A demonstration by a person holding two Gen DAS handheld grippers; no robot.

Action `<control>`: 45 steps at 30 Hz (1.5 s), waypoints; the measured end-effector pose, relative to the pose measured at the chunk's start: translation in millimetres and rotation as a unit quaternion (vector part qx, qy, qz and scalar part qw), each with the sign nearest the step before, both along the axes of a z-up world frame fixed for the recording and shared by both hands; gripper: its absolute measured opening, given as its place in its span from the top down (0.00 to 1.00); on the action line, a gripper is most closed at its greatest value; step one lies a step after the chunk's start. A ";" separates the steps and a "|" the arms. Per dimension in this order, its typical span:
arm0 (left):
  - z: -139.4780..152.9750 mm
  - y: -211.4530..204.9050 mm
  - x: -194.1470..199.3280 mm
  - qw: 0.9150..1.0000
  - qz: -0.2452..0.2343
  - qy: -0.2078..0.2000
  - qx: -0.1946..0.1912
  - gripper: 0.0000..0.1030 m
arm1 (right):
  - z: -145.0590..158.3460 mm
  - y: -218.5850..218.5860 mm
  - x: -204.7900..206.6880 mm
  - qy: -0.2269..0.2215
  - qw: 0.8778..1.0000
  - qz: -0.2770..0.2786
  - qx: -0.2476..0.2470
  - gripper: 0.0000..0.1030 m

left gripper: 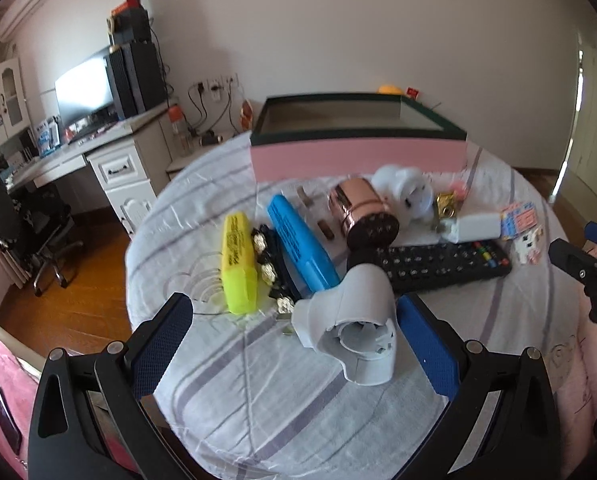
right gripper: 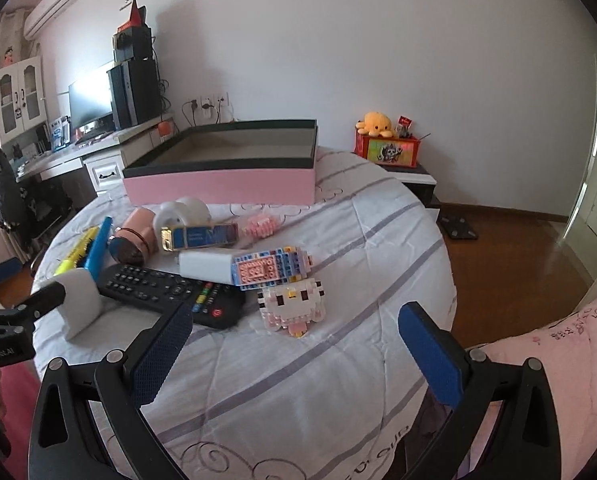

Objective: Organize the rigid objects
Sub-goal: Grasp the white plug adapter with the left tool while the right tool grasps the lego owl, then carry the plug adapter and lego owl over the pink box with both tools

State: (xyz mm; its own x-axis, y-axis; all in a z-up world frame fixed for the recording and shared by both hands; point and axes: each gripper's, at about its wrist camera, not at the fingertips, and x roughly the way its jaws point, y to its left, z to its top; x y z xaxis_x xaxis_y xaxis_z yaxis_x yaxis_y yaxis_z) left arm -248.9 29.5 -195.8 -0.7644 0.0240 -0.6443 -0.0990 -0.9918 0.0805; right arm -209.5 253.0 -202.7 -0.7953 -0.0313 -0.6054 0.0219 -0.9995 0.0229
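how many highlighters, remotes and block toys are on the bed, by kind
highlighters: 2, one yellow and one blue
remotes: 1, black
block toys: 3, a white and pink figure, a blue and pink piece and a small pink one
total: 6

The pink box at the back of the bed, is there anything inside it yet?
No. In the right wrist view the pink box shows only its bare inner walls and floor, though the near wall hides the nearest strip of floor.
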 end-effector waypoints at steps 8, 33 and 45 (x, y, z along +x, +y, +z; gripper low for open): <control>-24.1 5.9 -16.4 0.999 -0.014 -0.039 0.011 0.00 | -16.5 2.8 -19.8 -0.019 1.000 0.005 -0.008 0.00; -16.9 -5.3 -10.0 0.996 -0.075 -0.026 0.040 0.28 | -33.4 9.5 -46.9 -0.051 0.998 0.032 -0.010 0.51; -6.4 -3.1 -3.1 0.996 -0.083 -0.012 0.040 0.28 | -17.8 8.8 -33.1 -0.036 0.998 0.051 -0.010 0.56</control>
